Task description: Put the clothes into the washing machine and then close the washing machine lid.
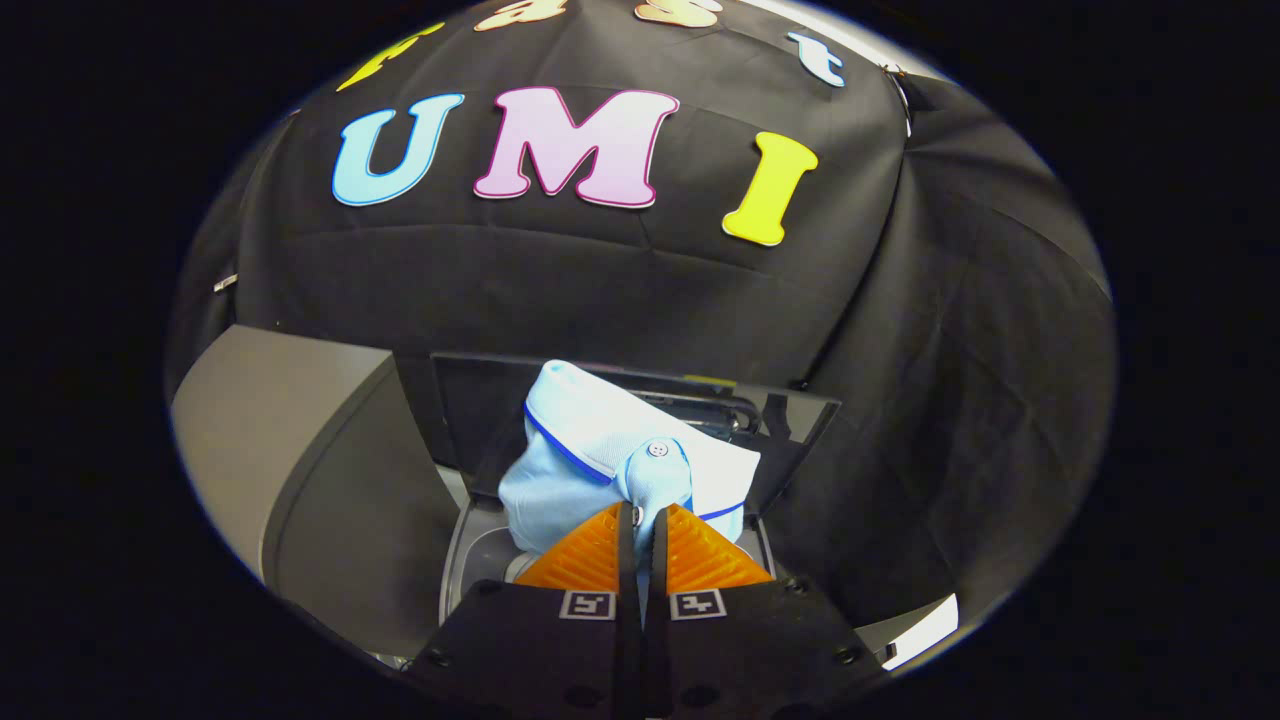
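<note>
You are gripping the light blue shirt (590, 450) with the gripper (643, 525) pinched tight on its fabric, dangling it over the washing machine (470, 560) opening before the raised lid (480, 400), and loose cloth is risking catching the rim.

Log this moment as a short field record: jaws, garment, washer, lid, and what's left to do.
gripper: jaws shut on the garment, pinching a fold
garment: light blue polo shirt with dark blue trim and a white button, held just ahead of the jaws, above the drum opening
washer: grey top-loading washing machine, below the gripper
lid: dark flat lid, raised open behind the shirt
remaining: release shirt in drum, close lid
</note>
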